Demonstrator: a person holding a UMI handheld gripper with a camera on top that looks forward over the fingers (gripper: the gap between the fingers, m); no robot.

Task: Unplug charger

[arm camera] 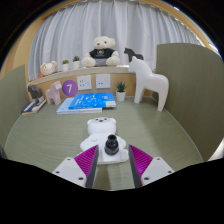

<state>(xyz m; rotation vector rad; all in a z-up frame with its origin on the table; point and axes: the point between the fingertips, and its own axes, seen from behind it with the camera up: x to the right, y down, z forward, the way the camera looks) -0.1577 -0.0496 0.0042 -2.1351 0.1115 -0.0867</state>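
Note:
The charger (110, 148) is a white block with a black round piece on top. It sits against a white lobed socket block (100, 127) lying on the green tabletop just beyond my fingers. My gripper (113, 160) has the charger's white body between its two magenta pads (87, 160), and the body reaches both inner faces with no gap that I can make out. The fingertips end level with the black piece. The charger's underside and its plug pins are hidden.
Beyond the socket block, a blue flat box (87, 101) lies by a purple "7" card (68, 88). A white horse figure (150, 78) stands to the right. A teddy bear (101, 50) sits on a back shelf above wall outlets (100, 80), with curtains behind.

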